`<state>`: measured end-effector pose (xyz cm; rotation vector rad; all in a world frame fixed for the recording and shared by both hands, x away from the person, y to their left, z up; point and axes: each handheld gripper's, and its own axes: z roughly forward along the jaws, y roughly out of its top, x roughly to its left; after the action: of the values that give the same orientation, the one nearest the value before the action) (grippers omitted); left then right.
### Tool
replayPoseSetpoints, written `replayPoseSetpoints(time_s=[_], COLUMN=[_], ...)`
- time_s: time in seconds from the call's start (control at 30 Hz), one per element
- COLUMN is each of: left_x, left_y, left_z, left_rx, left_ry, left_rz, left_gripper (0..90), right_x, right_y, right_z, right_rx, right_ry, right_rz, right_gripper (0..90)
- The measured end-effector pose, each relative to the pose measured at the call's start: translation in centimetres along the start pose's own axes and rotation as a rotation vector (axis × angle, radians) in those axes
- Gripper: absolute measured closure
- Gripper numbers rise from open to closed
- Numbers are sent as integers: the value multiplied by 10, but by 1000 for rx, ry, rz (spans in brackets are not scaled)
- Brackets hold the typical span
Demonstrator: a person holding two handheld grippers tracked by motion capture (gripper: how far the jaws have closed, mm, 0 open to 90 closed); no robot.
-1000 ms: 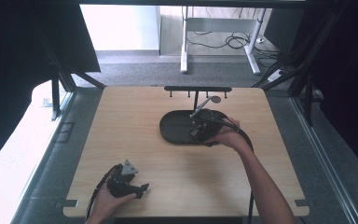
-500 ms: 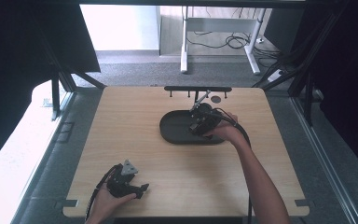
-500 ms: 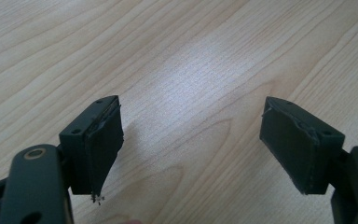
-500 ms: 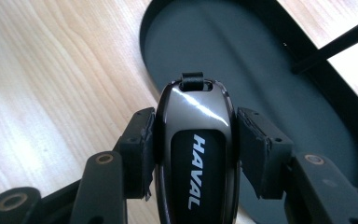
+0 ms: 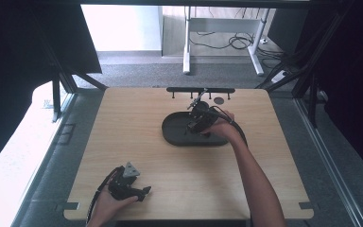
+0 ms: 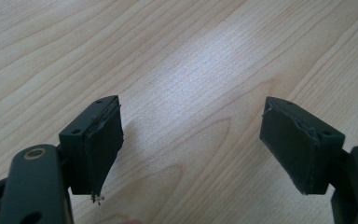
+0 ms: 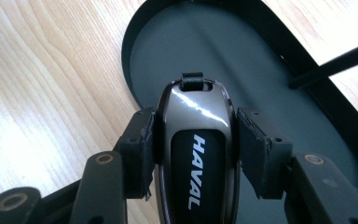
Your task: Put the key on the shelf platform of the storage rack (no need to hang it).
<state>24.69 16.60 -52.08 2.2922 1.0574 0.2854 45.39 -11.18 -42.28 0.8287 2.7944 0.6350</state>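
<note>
Right gripper has its fingers clamped on a car key fob, the shiny dark one with HAVAL printed on it. The fob sits squeezed between the two pads, its loop end poking out past the fingertips. Beyond and below the fingers is the black oval tray, and a thin black rod crosses off to the right side of them.

From the high view the right gripper is over the tray, near the little black rack at the far edge of the counter. Hard to say from up there if the fob is touching the tray floor or lifted off it.

My guess: this is the carry step, fob either going onto a rack peg or down into the tray. Next move needs the loop lined up carefully.

Left gripper is parked near the front edge, fingers spread wide with just bare wood between them.
</note>
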Motion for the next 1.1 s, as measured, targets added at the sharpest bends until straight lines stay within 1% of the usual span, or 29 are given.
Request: replayPoseSetpoints(time_s=[0.03,0.1,0.27,0.33,0.4,0.5,0.63,0.77,0.8,0.83,0.93,1.0,1.03,1.07,1.1], left_x=[0,0,1,1,1,0,0,0,0,0,0,-1,-1,-1,-1], left_y=[0,0,0,-1,-1,-1,0,0,0,0,0,0,0,0,0], left_z=[0,1,1,1,2,2,3,3,3,3,3,3,3,4,4], left_rx=[1,3,1,1,3,6,6,7,6,6,6,6,5,6,6], left_ry=[-1,-1,-5,-6,-3,-3,-4,-5,-5,-5,-5,-8,-7,-5,-5], left_rz=[0,1,-1,-3,-1,0,0,1,1,1,1,1,0,1,1], left_gripper=[216,216,216,216,216,216,216,216,216,216,216,215,215,216,216], right_x=[-1,-2,-8,-9,-11,-16,-19,-20,-21,-21,-23,-23,-25,-27,-27], right_y=[1,2,3,2,0,-5,-7,-10,-11,-11,-17,-19,-22,-25,-25], right_z=[4,7,23,26,31,39,39,39,40,40,45,47,48,50,50], right_rx=[0,1,16,19,22,42,44,57,70,70,96,104,115,120,120], right_ry=[12,13,0,-1,-2,-15,-25,-39,-52,-52,-89,-90,-105,-112,-112], right_rz=[9,11,23,22,22,40,41,38,40,40,37,34,31,41,41], right_gripper=[496,496,496,496,496,496,496,495,495,495,495,494,494,494,494])
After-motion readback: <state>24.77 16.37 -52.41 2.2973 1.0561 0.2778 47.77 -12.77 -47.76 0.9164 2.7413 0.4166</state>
